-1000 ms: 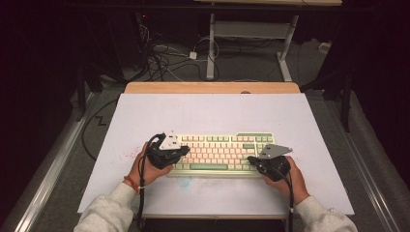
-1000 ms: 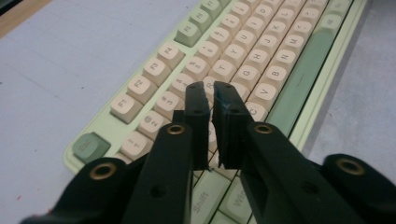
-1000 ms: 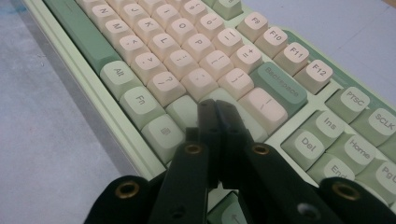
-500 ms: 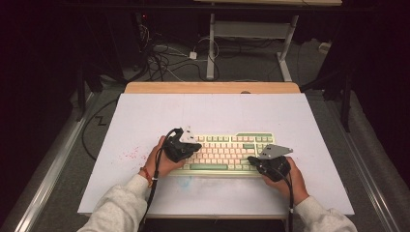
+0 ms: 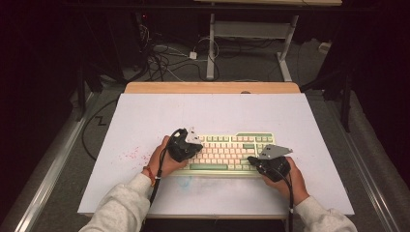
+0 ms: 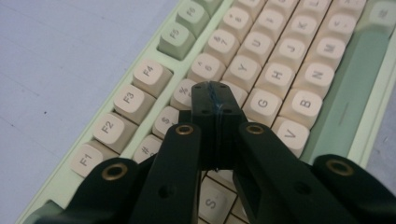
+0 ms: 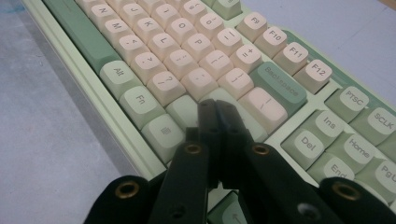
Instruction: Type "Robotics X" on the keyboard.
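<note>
A pale green keyboard (image 5: 227, 151) with cream and green keys lies on the white mat, near its front edge. My left gripper (image 5: 188, 145) rests over the keyboard's left end. In the left gripper view the keyboard (image 6: 275, 70) runs across the frame, and the left gripper (image 6: 212, 93) has its jaws pressed together with nothing between them, tips just above the letter keys beside the G key (image 6: 262, 103). My right gripper (image 5: 258, 162) sits at the keyboard's right front. In the right gripper view its own jaws (image 7: 215, 109) are shut and empty, low over the keyboard (image 7: 187, 51) below the Backspace key (image 7: 278, 81).
The white mat (image 5: 145, 116) covers a wooden table (image 5: 212, 87), with faint pink specks (image 5: 130, 154) left of the keyboard. Behind the table, tangled cables (image 5: 169, 55) and a metal stand (image 5: 211, 48) stand on the dark floor. Both forearms in light sleeves enter from the bottom.
My left hand and its gripper have slid to the right, from the keyboard's left edge onto its left keys. The right gripper and the keyboard have stayed put.
</note>
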Tool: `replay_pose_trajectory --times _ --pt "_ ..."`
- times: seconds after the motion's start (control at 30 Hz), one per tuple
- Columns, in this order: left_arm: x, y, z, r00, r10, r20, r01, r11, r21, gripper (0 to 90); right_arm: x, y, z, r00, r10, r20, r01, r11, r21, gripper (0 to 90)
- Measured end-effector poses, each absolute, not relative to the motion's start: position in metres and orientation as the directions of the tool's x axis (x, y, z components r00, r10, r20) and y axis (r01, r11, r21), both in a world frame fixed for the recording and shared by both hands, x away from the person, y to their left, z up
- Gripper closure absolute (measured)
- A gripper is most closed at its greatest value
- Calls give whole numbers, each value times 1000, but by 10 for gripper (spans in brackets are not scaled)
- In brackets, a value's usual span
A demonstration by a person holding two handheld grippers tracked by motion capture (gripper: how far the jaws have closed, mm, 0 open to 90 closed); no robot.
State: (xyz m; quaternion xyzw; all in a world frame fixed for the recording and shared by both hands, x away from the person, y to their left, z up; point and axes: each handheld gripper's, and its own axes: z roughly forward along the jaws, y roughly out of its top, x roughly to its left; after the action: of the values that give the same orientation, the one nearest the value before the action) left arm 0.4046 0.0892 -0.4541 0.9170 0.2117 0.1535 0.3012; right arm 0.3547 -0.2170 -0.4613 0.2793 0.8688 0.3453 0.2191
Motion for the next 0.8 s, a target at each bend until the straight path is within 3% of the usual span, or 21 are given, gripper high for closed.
replay_pose_trajectory --times 0.2,0.37,0.57,0.67,0.8 --pt "401 91 -449 865 480 146 285 -710 644 875 354 -218 -458 -749 632 -197 324 609 724 900" --pt "392 101 -435 853 496 164 255 -669 698 823 350 -223 -445 -739 648 -183 307 566 765 900" --pt "371 126 -421 821 524 229 191 -629 753 601 344 -230 -431 -735 658 -160 295 524 799 900" --pt "359 143 -421 786 558 266 175 -614 770 368 342 -231 -427 -740 658 -144 291 505 812 900" --pt "353 154 -430 771 578 268 188 -608 771 268 341 -230 -425 -743 653 -146 285 506 814 900"
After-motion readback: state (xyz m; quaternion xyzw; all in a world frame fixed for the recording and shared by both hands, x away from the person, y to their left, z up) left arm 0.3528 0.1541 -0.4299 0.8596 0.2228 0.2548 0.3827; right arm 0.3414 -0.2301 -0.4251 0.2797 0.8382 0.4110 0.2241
